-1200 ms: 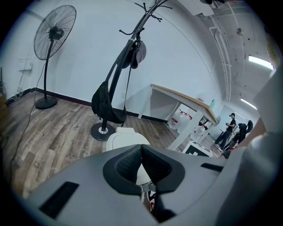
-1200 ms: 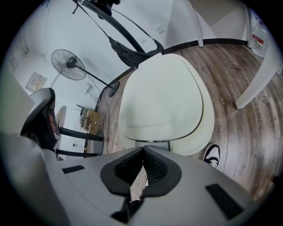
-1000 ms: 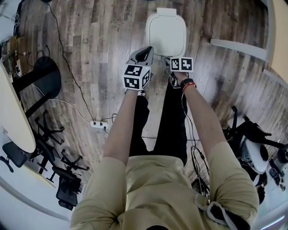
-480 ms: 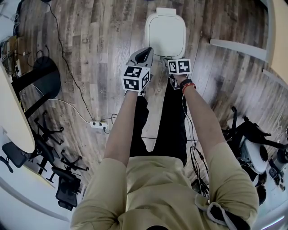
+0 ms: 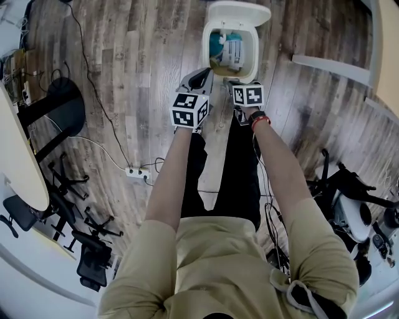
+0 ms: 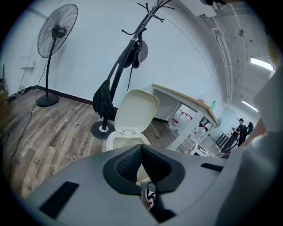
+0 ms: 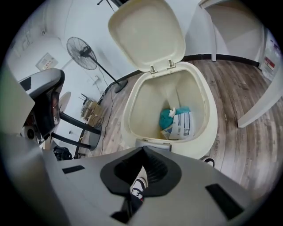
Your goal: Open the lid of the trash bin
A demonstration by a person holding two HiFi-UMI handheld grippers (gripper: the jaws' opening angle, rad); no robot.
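The trash bin (image 5: 206, 48) stands on the wood floor (image 5: 137, 75), lid (image 5: 240, 11) tipped upright, just ahead of the left gripper (image 5: 198, 78) and right gripper (image 5: 233, 83), both pinched closed, empty. Inside lie white printed paper (image 7: 184, 125) and a teal wad (image 7: 167, 117).

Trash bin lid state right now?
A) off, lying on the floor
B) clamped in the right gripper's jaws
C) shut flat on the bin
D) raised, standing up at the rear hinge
D: in the right gripper view the lid stands up from its hinges behind the trash bin, and the teal and white rubbish inside shows.
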